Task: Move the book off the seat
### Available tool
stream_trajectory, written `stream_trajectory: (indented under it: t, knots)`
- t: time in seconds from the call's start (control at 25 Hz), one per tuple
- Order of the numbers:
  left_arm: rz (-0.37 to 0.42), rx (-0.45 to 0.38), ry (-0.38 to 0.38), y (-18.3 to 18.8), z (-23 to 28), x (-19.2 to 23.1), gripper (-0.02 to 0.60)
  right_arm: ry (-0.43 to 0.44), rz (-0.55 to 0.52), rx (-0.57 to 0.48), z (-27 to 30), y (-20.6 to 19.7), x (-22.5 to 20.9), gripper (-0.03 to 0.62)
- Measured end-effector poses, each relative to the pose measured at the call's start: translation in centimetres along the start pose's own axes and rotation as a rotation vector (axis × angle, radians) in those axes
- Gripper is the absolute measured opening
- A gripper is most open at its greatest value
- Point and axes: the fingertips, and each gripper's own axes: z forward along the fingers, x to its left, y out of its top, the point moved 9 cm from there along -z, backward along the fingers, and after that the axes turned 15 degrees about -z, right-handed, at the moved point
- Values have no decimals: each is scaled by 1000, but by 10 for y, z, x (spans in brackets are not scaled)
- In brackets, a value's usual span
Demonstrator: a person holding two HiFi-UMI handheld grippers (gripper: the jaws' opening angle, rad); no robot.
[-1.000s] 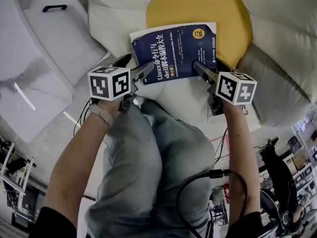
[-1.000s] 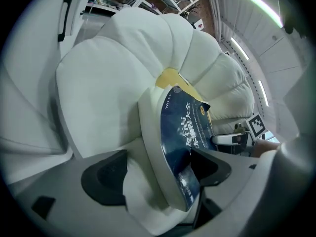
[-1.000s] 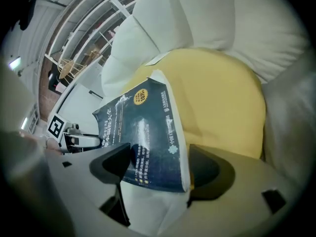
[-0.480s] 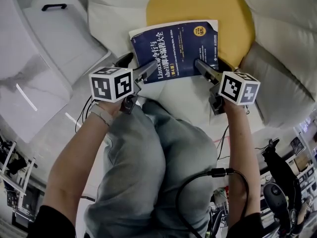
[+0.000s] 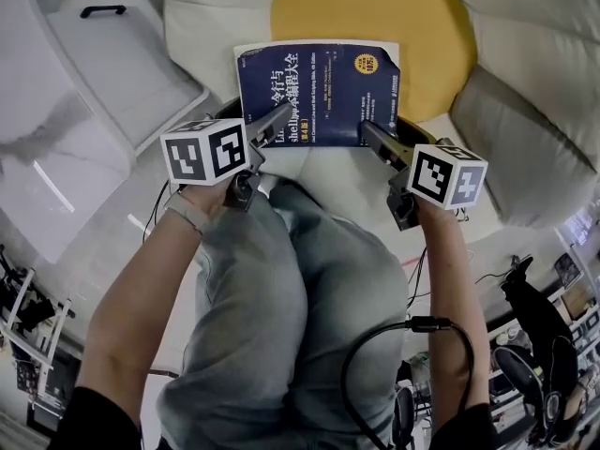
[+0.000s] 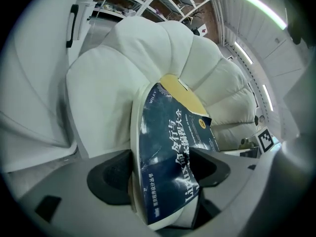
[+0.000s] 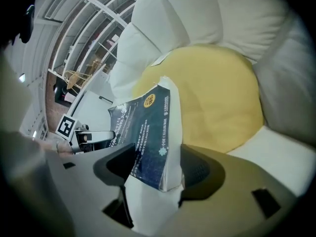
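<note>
A dark blue book with white Chinese title print hangs over the front of the seat, in front of the round yellow cushion. My left gripper is shut on the book's near left corner; in the left gripper view the book stands edge-up between the pads. My right gripper is at the near right corner. Its jaws are closing, and the book sits between them with the page edge against one pad.
The seat is a white petal-shaped armchair with puffy lobes all round. A white cabinet top with a black handle lies to the left. The person's grey-trousered legs and a black cable are just below the grippers.
The book has turned square to the view and shifted a little farther over the yellow cushion. Both grippers moved with it, the right one coming in closer to its corner.
</note>
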Motion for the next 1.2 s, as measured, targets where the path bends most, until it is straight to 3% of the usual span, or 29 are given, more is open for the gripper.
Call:
stream_trajectory:
  t: [0.48, 0.64, 0.88, 1.2]
  knots:
    - [74, 2, 86, 5, -37, -28, 262, -18, 228, -111, -38, -18, 20, 264]
    - [62, 15, 96, 13, -31, -27, 235, -7, 242, -108, -33, -7, 11, 261]
    - [60, -25, 90, 13, -59, -38, 229, -7, 233, -122, -50, 2, 29, 261]
    - [35, -81, 53, 14, -44, -30, 216, 3, 215, -129, -40, 0, 16, 261]
